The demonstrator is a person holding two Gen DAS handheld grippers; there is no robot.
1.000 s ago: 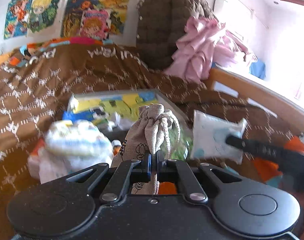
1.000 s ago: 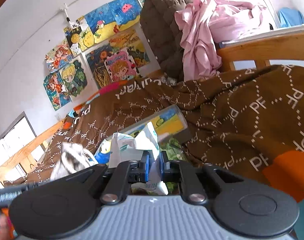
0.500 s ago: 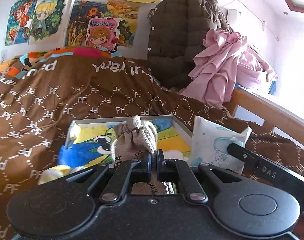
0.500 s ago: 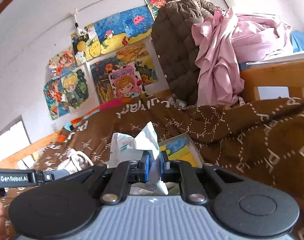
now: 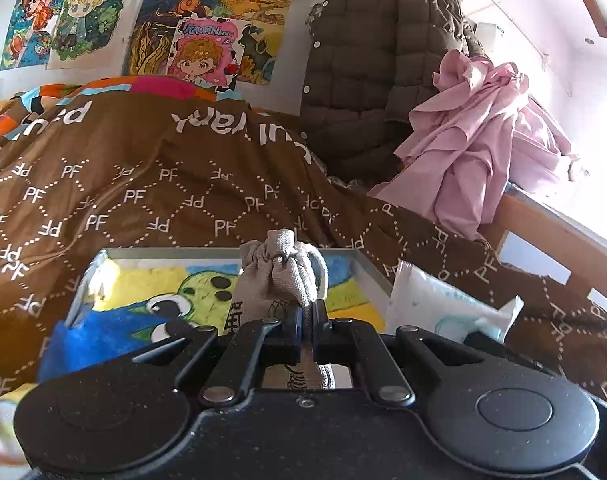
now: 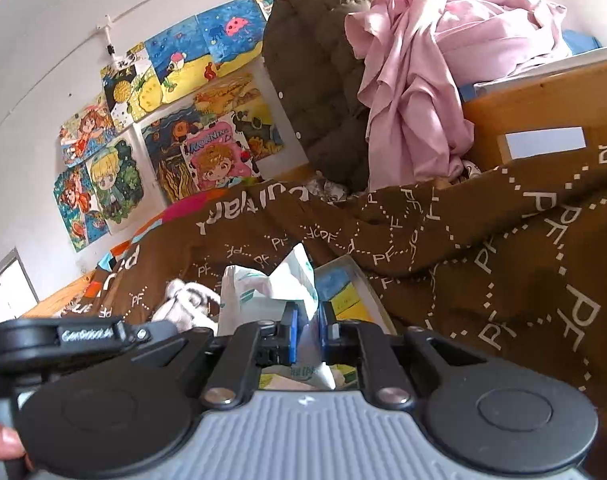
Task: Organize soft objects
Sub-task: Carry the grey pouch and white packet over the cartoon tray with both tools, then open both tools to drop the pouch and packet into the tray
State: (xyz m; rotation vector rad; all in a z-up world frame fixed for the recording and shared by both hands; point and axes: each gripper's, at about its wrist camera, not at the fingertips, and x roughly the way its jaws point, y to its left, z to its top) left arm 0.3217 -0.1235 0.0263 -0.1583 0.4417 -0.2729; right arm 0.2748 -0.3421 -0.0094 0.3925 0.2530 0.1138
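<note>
left gripper (image 5: 306,314): your jaws are clamped on the grey drawstring pouch (image 5: 281,276), held up right over the painted tray (image 5: 365,270)
right gripper (image 6: 307,326): jaws pinched on the white tissue pack (image 6: 269,288), tray (image 6: 361,286) just past them on the bed (image 6: 483,240)

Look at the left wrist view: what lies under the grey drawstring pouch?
The grey drawstring pouch, pinched by the left tongs, hangs over a tray with a cartoon picture inside. The tongs' body hides the pouch's bottom and the tray's near part.
</note>
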